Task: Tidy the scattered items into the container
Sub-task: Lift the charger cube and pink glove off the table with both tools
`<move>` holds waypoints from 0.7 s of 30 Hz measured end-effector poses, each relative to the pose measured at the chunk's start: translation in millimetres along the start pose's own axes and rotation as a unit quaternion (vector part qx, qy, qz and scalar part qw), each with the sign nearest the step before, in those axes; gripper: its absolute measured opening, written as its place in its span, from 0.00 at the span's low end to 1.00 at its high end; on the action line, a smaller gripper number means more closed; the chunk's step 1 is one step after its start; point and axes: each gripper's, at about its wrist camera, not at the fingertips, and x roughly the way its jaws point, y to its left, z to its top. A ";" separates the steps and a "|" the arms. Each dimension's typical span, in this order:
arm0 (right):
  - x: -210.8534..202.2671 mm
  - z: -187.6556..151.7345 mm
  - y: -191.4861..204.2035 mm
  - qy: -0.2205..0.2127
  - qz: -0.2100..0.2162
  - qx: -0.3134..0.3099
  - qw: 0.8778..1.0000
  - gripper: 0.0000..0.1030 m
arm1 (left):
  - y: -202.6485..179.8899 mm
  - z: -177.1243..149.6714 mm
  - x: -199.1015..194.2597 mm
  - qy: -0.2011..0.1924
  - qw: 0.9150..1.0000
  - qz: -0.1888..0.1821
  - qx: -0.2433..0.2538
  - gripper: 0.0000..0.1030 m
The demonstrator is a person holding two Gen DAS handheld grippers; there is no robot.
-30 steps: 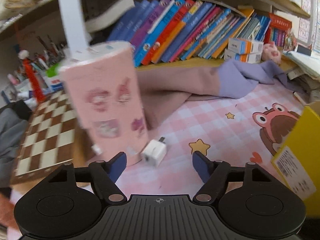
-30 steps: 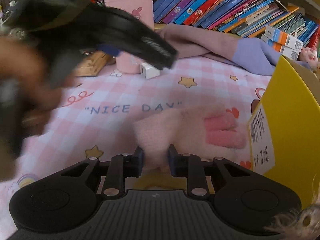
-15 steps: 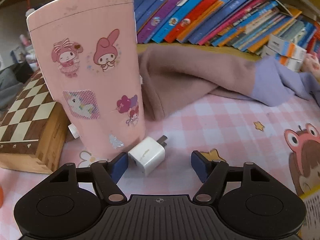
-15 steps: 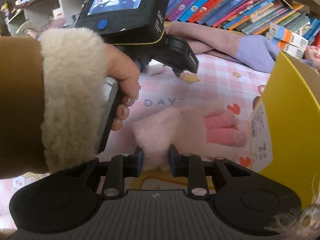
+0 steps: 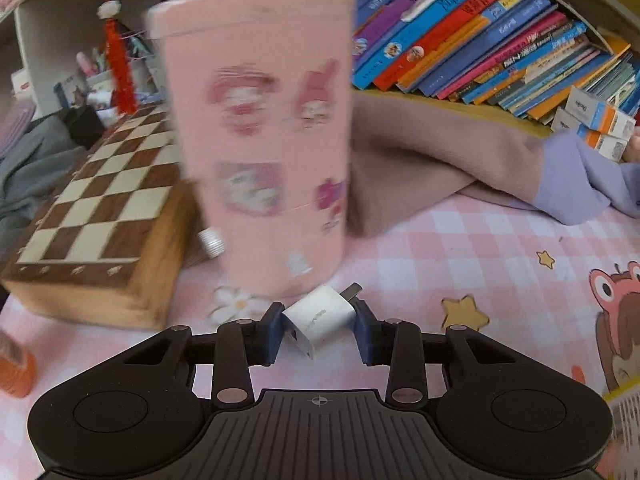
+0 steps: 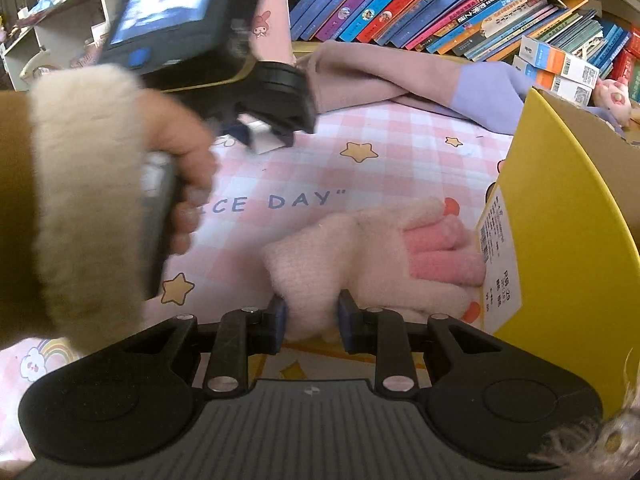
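My left gripper (image 5: 319,330) is shut on a small white plug charger (image 5: 320,316), right in front of a tall pink sticker-covered cup (image 5: 260,136). In the right wrist view the left gripper (image 6: 266,140) shows with the charger (image 6: 262,142) between its fingers. My right gripper (image 6: 311,322) is shut on the cuff of a fluffy pink glove (image 6: 372,256) lying on the pink checked mat. The glove's fingers touch the yellow cardboard box (image 6: 560,240) at the right.
A wooden chessboard box (image 5: 100,216) lies left of the cup. A mauve and lilac garment (image 5: 460,164) lies behind, below a shelf of leaning books (image 5: 480,40). An orange object (image 5: 14,368) sits at the far left edge.
My left gripper moved forward and its fingers closed on the white charger, which now sits tilted between them. My right gripper still holds the glove, shifted slightly toward the yellow box.
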 end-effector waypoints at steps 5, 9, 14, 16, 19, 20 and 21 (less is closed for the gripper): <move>-8.4 1.8 5.1 -0.009 0.011 -0.006 1.000 0.20 | 20.5 -12.3 -34.0 -0.007 1.000 -0.019 -0.006 0.34; -20.1 3.5 9.4 -0.021 0.019 -0.011 1.000 0.20 | 42.8 -28.8 -68.3 -0.004 0.999 -0.029 -0.028 0.34; -41.8 4.5 14.7 -0.037 0.031 -0.017 0.999 0.20 | 71.3 -49.1 -110.1 0.000 0.997 -0.034 -0.072 0.34; -51.2 4.0 16.5 -0.041 0.036 -0.018 0.998 0.20 | 80.1 -56.3 -124.0 -0.002 0.996 -0.032 -0.089 0.34; -64.2 2.6 20.7 -0.045 0.044 -0.019 0.998 0.20 | 91.3 -68.0 -147.1 -0.009 0.993 -0.032 -0.110 0.34; -68.9 2.2 22.0 -0.047 0.046 -0.019 0.998 0.20 | 94.3 -71.9 -155.2 -0.013 0.993 -0.033 -0.114 0.34; -73.3 1.9 23.2 -0.050 0.047 -0.020 0.997 0.20 | 96.3 -74.9 -162.4 -0.017 0.992 -0.034 -0.116 0.34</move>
